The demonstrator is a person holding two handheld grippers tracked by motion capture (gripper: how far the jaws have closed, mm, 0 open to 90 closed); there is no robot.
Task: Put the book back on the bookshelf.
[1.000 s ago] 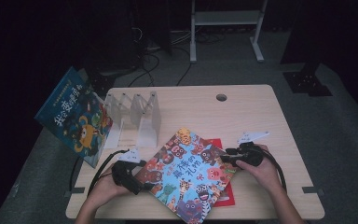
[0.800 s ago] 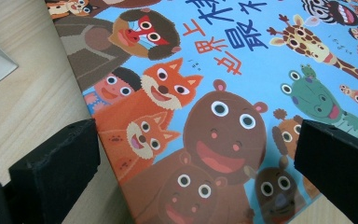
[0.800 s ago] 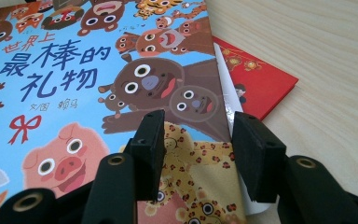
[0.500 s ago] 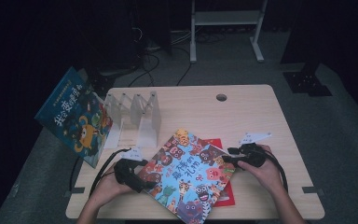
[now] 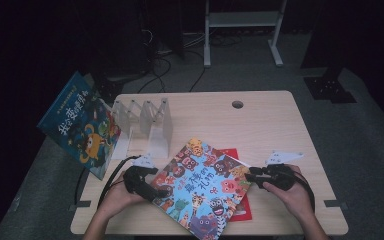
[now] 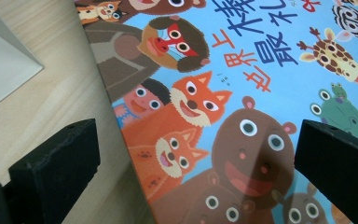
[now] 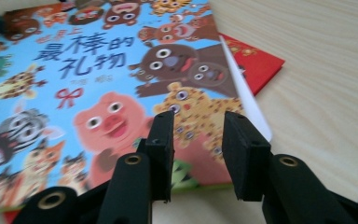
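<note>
The animal picture book (image 5: 203,187) is lying askew near the front of the counter (image 5: 260,120), covering most of a red book (image 5: 237,210). The left claw (image 5: 162,192) is standing spread wide at the book's left edge, one jaw over the wood and one over the cover. The right claw (image 5: 247,176), just been narrowing, is reaching its parted jaws, pinching nothing, over the right corner.

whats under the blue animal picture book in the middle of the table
A red book lies under the blue animal book, its edge and corners sticking out on the right. Its cover is mostly hidden, as is anything else beneath.
</note>
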